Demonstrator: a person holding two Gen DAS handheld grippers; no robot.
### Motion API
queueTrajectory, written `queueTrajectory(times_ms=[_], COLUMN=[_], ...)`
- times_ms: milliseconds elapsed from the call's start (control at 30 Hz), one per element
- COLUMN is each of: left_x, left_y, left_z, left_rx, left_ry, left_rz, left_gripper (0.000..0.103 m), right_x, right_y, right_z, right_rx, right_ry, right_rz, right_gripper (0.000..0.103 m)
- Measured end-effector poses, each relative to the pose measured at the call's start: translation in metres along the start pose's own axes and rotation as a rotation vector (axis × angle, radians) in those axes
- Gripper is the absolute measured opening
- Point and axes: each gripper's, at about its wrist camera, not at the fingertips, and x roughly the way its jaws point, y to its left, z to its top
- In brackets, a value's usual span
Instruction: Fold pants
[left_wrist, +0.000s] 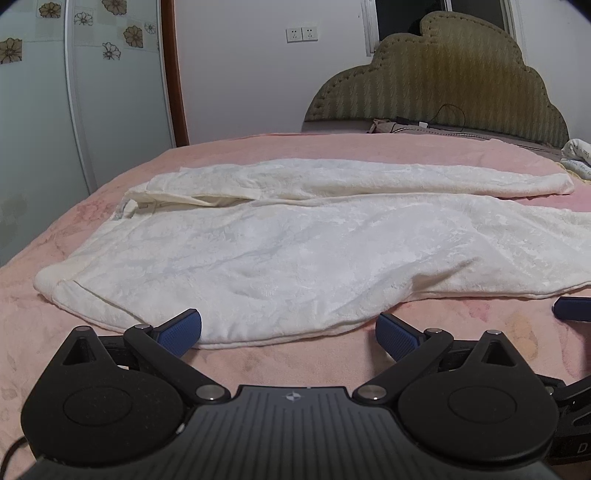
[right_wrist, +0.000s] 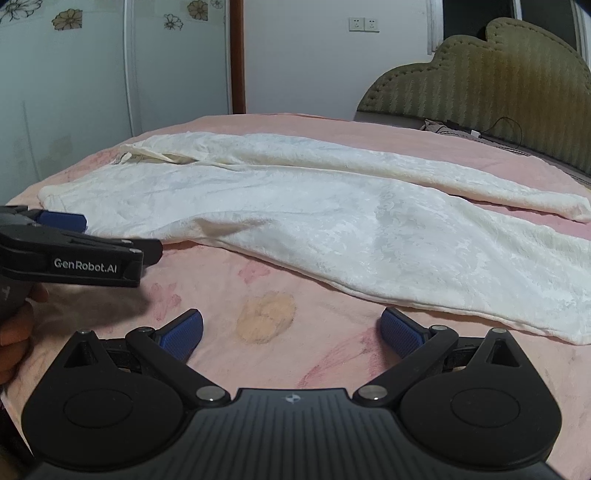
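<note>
White fleecy pants (left_wrist: 280, 243) lie spread flat on a pink bed, waistband at the left, both legs running to the right; they also show in the right wrist view (right_wrist: 332, 218). My left gripper (left_wrist: 288, 334) is open, its blue pads at the pants' near edge by the hip, holding nothing. My right gripper (right_wrist: 291, 332) is open and empty over bare pink blanket, just short of the near leg's edge. The left gripper also shows in the right wrist view (right_wrist: 74, 240) at the left, next to the waistband end.
The pink blanket (left_wrist: 295, 365) covers the bed. An olive padded headboard (left_wrist: 443, 81) stands at the far right with a cable and small items along it. A wardrobe with flower decals (left_wrist: 74, 92) stands at the left. A white cloth (left_wrist: 578, 151) lies at the far right edge.
</note>
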Motion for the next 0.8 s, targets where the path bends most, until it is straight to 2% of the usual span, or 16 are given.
queueTrajectory(times_ms=[100, 167, 300, 400, 467, 633, 700, 800], left_x=[-0.004, -0.003, 0.017, 0.036, 0.046, 0.075, 0.092, 0.115], left_y=[0.005, 0.013, 0.038, 0.051, 0.056, 0.059, 0.059, 0.061], left_z=[0.009, 0.020, 0.045, 0.063, 0.076, 0.100, 0.102, 0.099], left_rx=[0.015, -0.003, -0.115, -0.152, -0.140, -0.090, -0.087, -0.102], left_ry=[-0.036, -0.055, -0.005, 0.027, 0.033, 0.023, 0.040, 0.070], left_rz=[0.017, 0.030, 0.042, 0.091, 0.129, 0.153, 0.172, 0.175], left_gripper=[0.102, 0.102, 0.102, 0.102, 0.102, 0.102, 0.102, 0.102], right_x=[-0.003, -0.010, -0.021, -0.011, 0.003, 0.060, 0.088, 0.122], right_y=[-0.002, -0.005, -0.008, -0.008, -0.008, -0.010, -0.013, -0.022], right_z=[0.005, 0.012, 0.035, 0.059, 0.076, 0.119, 0.138, 0.166], right_rx=[0.011, 0.032, 0.010, -0.047, -0.081, -0.211, -0.250, -0.227], right_ry=[0.012, -0.017, -0.092, -0.111, -0.092, -0.034, 0.003, 0.028], right_rz=[0.032, 0.058, 0.063, 0.024, 0.008, 0.016, 0.086, 0.181], right_gripper=[0.103, 0.103, 0.103, 0.103, 0.103, 0.103, 0.103, 0.102])
